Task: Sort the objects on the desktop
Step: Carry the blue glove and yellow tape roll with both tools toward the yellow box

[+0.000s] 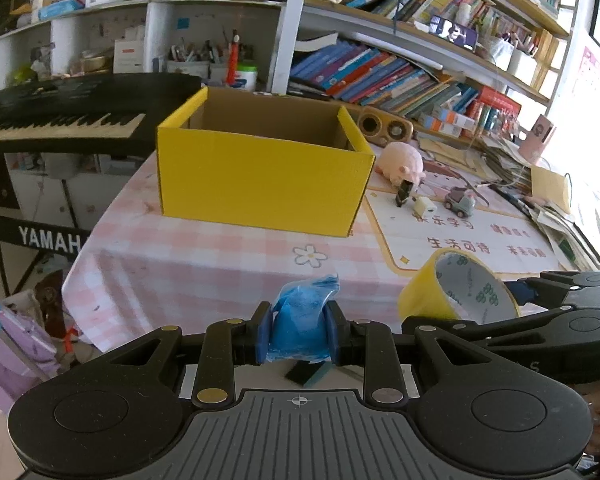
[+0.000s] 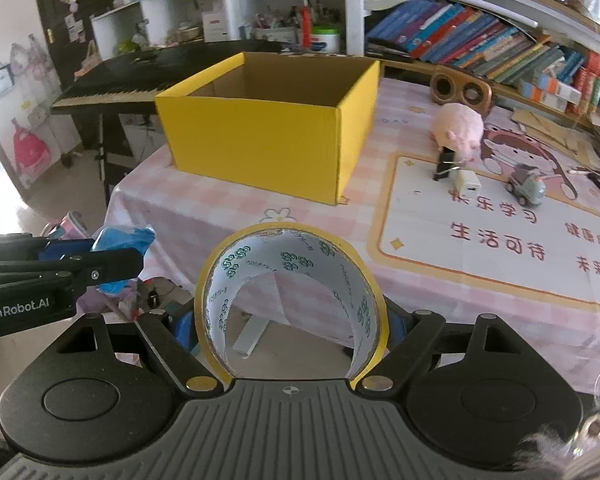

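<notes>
You are in a lived-in home study or child's room. Evidence: table (image 2: 228, 216) under a pink checked cloth; printed cartoon desk mat (image 2: 480, 240); shelves (image 1: 440, 36) crammed with leaning books (image 1: 380, 72); white cubbies (image 1: 140, 40) holding a pen pot and boxes; Yamaha keyboard (image 1: 60, 116) on a stand beside the table; plush pig (image 2: 458, 128); toy car (image 2: 526, 188); wooden speaker (image 2: 460, 88).

Right gripper (image 2: 292, 320) clamps tape roll (image 2: 292, 300) — yellow box (image 2: 260, 148) seemingly empty.
</notes>
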Demonstrator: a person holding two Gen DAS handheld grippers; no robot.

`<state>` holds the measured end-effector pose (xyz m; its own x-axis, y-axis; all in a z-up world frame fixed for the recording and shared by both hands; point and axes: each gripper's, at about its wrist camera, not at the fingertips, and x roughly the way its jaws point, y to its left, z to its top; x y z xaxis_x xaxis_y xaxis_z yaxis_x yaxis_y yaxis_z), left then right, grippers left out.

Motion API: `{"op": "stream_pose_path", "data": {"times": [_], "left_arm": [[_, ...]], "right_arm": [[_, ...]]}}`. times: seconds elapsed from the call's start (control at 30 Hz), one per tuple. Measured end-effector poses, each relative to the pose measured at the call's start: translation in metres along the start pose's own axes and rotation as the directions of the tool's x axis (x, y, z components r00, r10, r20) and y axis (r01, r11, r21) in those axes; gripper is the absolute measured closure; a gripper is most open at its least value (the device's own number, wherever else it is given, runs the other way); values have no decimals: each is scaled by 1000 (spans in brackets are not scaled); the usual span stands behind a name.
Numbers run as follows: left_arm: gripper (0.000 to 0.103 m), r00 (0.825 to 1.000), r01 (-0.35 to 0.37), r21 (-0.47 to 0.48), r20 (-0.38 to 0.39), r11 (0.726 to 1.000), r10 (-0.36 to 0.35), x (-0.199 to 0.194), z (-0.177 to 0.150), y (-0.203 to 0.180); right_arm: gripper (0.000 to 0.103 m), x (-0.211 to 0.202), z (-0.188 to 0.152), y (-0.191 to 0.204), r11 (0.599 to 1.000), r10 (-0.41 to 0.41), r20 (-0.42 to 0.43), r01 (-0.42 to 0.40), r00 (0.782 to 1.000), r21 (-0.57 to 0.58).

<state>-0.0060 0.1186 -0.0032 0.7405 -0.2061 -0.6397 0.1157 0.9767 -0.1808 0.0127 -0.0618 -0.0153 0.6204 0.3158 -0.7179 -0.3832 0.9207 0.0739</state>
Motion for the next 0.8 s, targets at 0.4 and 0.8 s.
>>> {"op": "stream_pose_path", "data": {"times": [0.4, 0.8], "left_arm": [[77, 1000, -16, -32, -1, 999, 16, 1, -1, 3], [77, 998, -60, -50, 13, 997, 61, 12, 14, 10]], "right_arm": [[21, 4, 5, 10, 998, 28, -14, -29, 1000, -50], [21, 19, 20, 7, 995, 63, -1, -63, 998, -80]]}}
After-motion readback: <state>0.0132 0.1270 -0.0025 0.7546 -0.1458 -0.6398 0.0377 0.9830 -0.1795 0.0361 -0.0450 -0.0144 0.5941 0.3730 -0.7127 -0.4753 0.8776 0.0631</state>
